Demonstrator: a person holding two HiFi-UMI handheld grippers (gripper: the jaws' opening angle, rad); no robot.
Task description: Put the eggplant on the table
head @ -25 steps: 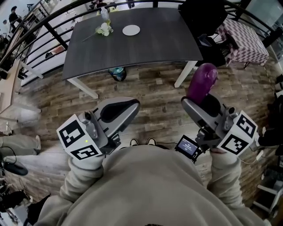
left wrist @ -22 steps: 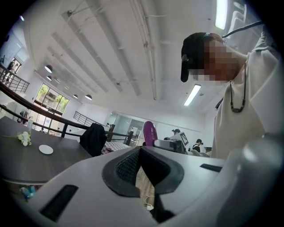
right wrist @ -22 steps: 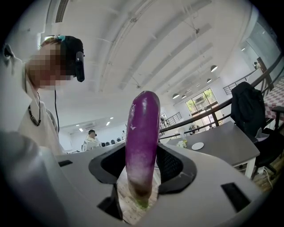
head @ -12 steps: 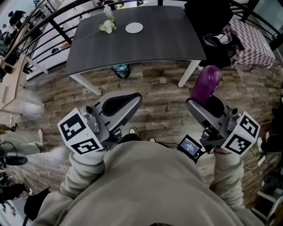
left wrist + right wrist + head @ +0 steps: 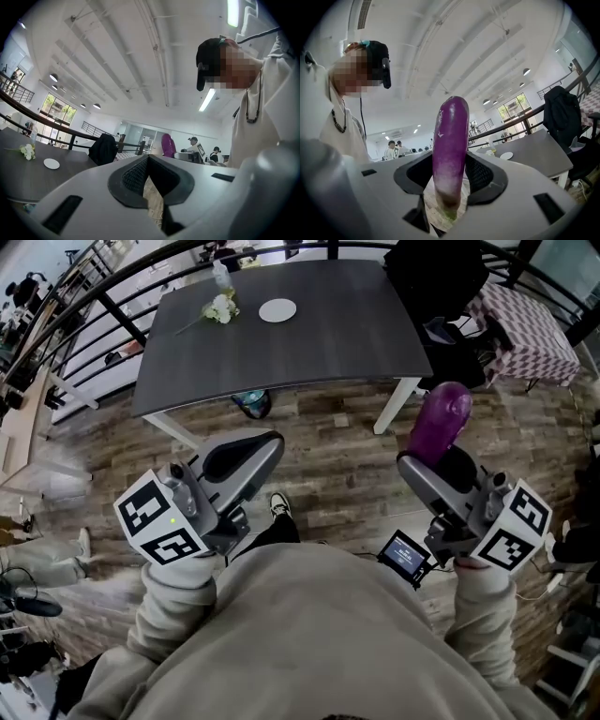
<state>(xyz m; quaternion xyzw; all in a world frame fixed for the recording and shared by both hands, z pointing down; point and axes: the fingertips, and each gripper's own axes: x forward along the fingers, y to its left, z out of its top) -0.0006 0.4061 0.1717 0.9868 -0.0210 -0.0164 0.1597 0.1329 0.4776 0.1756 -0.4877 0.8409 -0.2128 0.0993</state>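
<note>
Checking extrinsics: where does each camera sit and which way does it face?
Head view: on the person's head, facing steeply down at wood-plank floor and dark grey rectangular table; beige sleeves, left gripper, right gripper show.
Left gripper view: on the left gripper, looking along its shut, empty jaws across the room; person's torso at right.
Right gripper view: on the right gripper, looking along jaws clamped on the long purple eggplant; torso at left.
Shared: table, small white round plate and eggplant appear in all three.
</note>
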